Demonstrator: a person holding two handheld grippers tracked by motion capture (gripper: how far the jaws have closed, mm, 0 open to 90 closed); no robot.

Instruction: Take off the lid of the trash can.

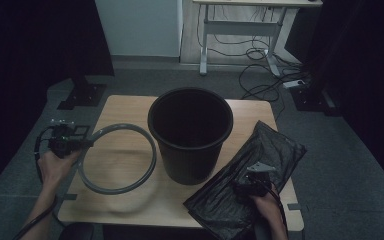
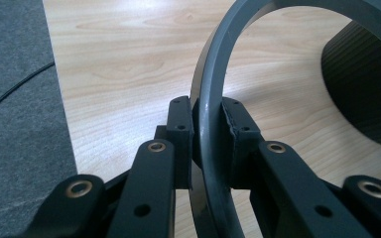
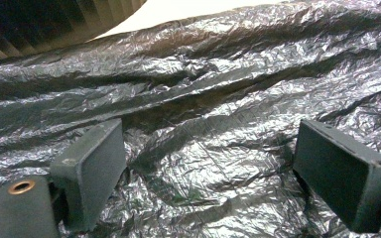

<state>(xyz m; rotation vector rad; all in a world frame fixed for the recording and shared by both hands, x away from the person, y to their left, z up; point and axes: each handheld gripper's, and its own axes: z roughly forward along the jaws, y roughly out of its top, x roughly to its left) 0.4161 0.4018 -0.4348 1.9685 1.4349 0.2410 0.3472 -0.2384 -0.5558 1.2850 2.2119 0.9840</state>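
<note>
So the setup looks like fitting a liner into the black bin (image 1: 190, 132) that sits mid-table, and I'd say we're barely past the prep stage. Starting off to the left of the bin: the left gripper (image 1: 86, 144) has its jaws clamped on the grey ring (image 1: 117, 158), pinching the band from both sides, which is really clear in the left gripper view where the ring (image 2: 209, 114) runs straight up between the two pads. The ring is just beside the bin on its left, tilted a bit by the look of it, with the far part close to the bin wall, though I can't tell if it actually touches. It's off the bin, which reads to me as step one done, since the rim is bare and nothing is inside that I can make out (it's dark in there, though). Then to the right of the bin there's the black plastic bag (image 1: 252, 175), lying flat and crumpled on the wooden table (image 1: 125, 107), one edge right up against the bin's base and a corner hanging past the table's front edge. The right gripper (image 1: 245, 185) sits over it with jaws spread wide, nothing pinched, and in the right gripper view the bag (image 3: 213, 109) is just wrinkly film between the open pads (image 3: 96, 163). So left to do, as I read it: grab the bag, open it into the bin, fold it over the rim, put the ring back on.
</note>
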